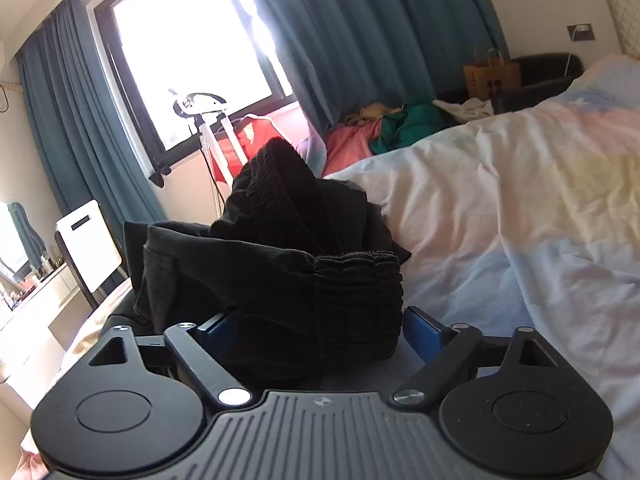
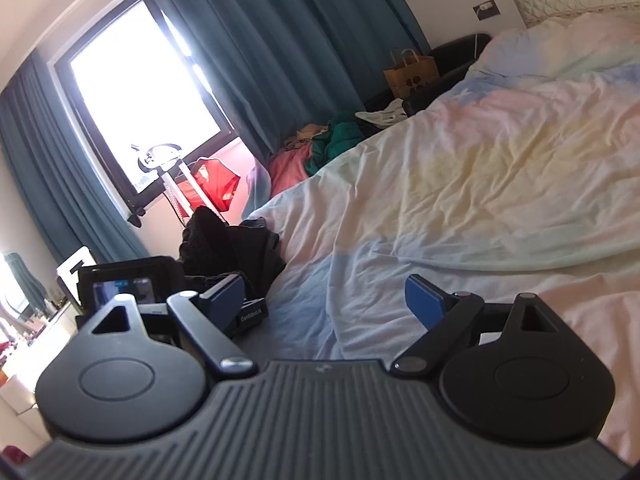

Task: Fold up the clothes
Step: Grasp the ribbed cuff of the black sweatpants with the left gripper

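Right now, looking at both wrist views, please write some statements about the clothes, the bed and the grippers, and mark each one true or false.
1. The black garment lies between the open fingers of the left gripper. True.
2. The right gripper is clamped on a red shirt. False: its jaws stand open with only the bed cover between them.
3. The curtains are blue-green. True.
4. A brown paper bag stands on top of the bed. False: it stands beside the bed, near the wall.
5. The black garment is neatly folded flat. False: it is bunched up.
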`<state>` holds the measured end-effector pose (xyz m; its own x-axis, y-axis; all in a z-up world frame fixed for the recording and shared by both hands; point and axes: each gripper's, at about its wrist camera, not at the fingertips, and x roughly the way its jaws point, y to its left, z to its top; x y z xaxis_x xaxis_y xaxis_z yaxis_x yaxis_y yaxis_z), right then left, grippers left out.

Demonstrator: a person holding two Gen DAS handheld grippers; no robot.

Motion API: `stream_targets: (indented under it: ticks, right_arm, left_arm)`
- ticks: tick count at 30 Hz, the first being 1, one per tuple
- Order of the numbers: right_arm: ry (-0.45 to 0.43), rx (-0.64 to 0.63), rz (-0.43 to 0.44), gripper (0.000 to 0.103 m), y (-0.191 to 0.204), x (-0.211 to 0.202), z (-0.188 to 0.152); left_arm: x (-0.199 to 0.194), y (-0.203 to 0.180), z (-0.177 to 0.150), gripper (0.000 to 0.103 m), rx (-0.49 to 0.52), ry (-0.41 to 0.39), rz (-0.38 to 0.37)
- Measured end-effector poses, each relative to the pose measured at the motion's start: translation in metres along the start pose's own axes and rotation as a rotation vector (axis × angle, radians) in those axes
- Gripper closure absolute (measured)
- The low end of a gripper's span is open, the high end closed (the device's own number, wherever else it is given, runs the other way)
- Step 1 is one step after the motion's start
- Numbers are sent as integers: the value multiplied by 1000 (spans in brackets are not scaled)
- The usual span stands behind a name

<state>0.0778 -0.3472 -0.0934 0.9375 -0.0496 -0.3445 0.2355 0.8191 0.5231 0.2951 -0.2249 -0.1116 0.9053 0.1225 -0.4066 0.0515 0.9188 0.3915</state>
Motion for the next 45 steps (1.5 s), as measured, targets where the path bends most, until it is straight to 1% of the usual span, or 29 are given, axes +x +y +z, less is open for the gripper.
stream_targets:
  ticks: [2, 5, 8, 9, 10, 11, 12, 13, 16, 18, 19, 20, 22, 23, 25, 26, 27, 30, 32, 34, 36, 38, 39, 44, 45]
  right_arm:
    - [16, 22, -14, 14, -5, 10, -1]
    - [39, 43, -14, 14, -8, 19, -3]
    - [58, 48, -6, 14, -9, 25, -6]
    - [66, 49, -5, 14, -9, 26, -6]
    - [74, 55, -4, 14, -10, 28, -7]
    - [81, 63, -3, 14, -11, 28, -7]
    - [89, 71, -2, 14, -13, 29, -7]
    - [94, 79, 0, 14, -14, 29, -8]
    - [104, 96, 11, 14, -15, 27, -9]
    - [106, 101, 20, 14, -15, 27, -9]
    - [107, 104, 25, 14, -14, 27, -9]
    - [109, 103, 28, 14, -14, 27, -9]
    - [111, 97, 33, 14, -12, 27, -11]
    - [111, 92, 36, 14, -11, 27, -11]
    - [113, 82, 40, 14, -8, 27, -13]
    - [114, 77, 42, 14, -7, 28, -13]
    - [116, 69, 44, 14, -5, 28, -14]
    - [131, 48, 41, 14, 0, 31, -18]
    - [142, 39, 39, 14, 3, 33, -21]
    - [147, 30, 39, 14, 5, 33, -22]
    - [144, 25, 37, 14, 6, 32, -23]
    - [140, 34, 33, 14, 4, 31, -22]
    - [137, 43, 31, 14, 2, 29, -21]
    - [119, 83, 17, 14, -7, 28, -18]
    - [121, 87, 17, 14, -9, 29, -18]
  left_arm:
    - [9, -3, 2, 23, -85, -15, 26]
    - [14, -8, 0, 23, -137, -54, 107]
    - [11, -14, 0, 26, -165, -100, 241]
    - [8, -12, 0, 27, -201, -112, 281]
    - [2, -6, -1, 32, -265, -126, 303]
    - [-6, 3, -2, 35, -341, -140, 315]
    - [-13, 12, -4, 35, -409, -149, 324]
    - [-19, 20, -6, 35, -451, -146, 325]
    - [-35, 48, -16, 34, -516, -110, 325]
    - [-42, 70, -27, 34, -557, -65, 353]
    - [-45, 82, -34, 34, -582, -36, 355]
    - [-46, 95, -42, 36, -621, -12, 337]
    - [-43, 120, -55, 37, -720, 22, 273]
    - [-42, 131, -58, 40, -746, 28, 255]
    - [-39, 142, -61, 40, -769, 4, 220]
    - [-38, 146, -60, 40, -766, -23, 192]
    - [-38, 143, -56, 40, -734, -52, 170]
    - [-36, 121, -40, 40, -588, -119, 137]
    - [-38, 99, -30, 40, -509, -129, 128]
    - [-35, 81, -22, 41, -465, -107, 146]
    - [-26, 68, -19, 44, -477, -46, 158]
    - [-12, 55, -19, 48, -496, 27, 198]
    - [-10, 49, -19, 48, -501, 36, 222]
    - [-10, 25, -14, 48, -458, -21, 296]
    - [-9, 23, -11, 50, -452, -28, 302]
